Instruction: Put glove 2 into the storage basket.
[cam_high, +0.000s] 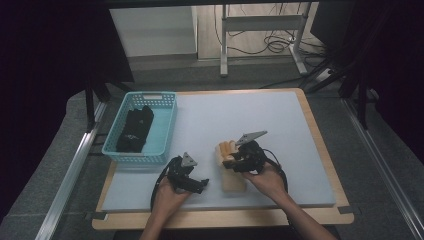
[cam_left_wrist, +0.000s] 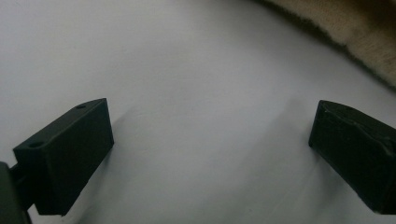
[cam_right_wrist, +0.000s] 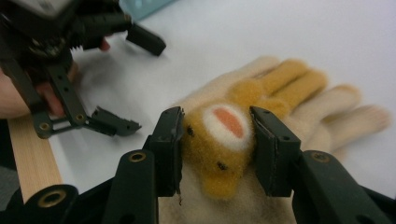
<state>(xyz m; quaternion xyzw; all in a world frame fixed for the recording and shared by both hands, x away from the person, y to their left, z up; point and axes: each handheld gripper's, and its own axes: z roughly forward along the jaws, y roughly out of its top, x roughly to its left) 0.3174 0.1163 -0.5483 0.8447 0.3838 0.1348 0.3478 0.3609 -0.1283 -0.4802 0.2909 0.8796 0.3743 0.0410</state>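
Cream fleece glove with an orange-brown plush animal face on its back (cam_right_wrist: 219, 140), lying flat on the pale grey mat (cam_high: 240, 120) of the desk, near the front edge and right of centre, its fingers pointing away from the person. The right tool (cam_right_wrist: 217, 147) stands over the glove, its two black jaws partly closed, their pads pressing on either side of the plush face. The left tool (cam_high: 192, 182) rests on the mat just left of the glove, its jaws spread wide with nothing between them; the left gripper view shows bare mat there and an edge of the glove's fleece at upper right. A light blue perforated plastic basket (cam_high: 162, 135) holding a black fabric item (cam_high: 136, 129) stands at the mat's left side.
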